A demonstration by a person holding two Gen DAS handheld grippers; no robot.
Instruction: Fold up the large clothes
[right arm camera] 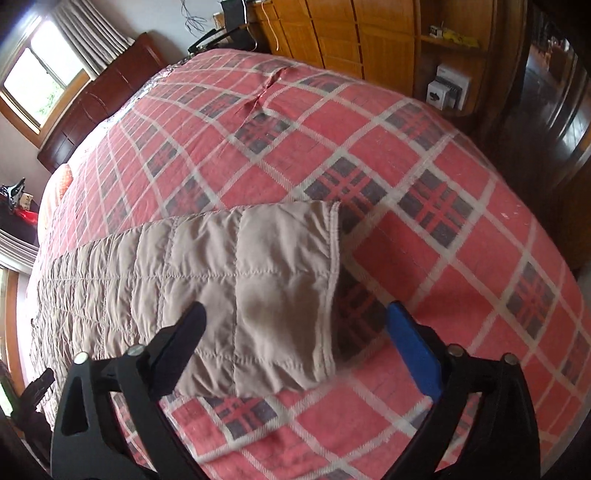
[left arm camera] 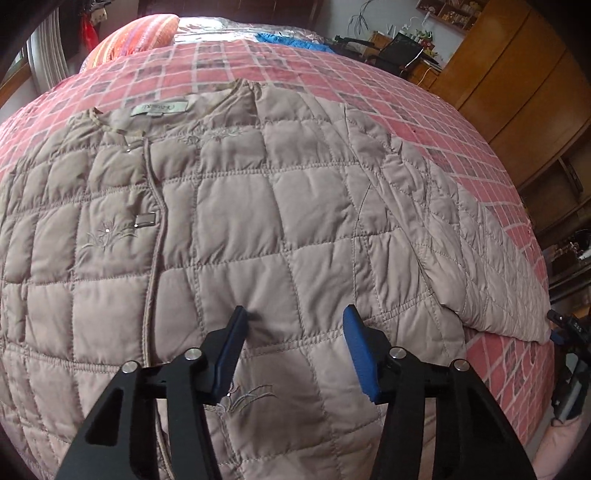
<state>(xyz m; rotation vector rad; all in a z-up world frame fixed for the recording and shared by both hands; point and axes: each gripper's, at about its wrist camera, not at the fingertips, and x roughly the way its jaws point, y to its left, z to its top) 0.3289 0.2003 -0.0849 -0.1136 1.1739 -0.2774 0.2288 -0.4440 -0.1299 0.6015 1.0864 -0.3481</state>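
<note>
Beige quilted jacket (left arm camera: 236, 206) flat on red plaid bedspread (right arm camera: 424, 206). Left gripper (left arm camera: 295, 325) spread above jacket front; right gripper (right arm camera: 295, 325) spread over sleeve cuff (right arm camera: 288, 295).

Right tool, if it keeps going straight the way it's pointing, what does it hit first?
Most likely the cuff end of the beige quilted jacket's sleeve, lying between the open fingers of the right tool on the red plaid bedspread. Depth is unclear.

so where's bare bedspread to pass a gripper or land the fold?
Free: plaid bedspread beyond the sleeve cuff, out to the wardrobe side, and the strip between collar and pillow. Crowded: the jacket fills the near bed under the open left gripper.
</note>
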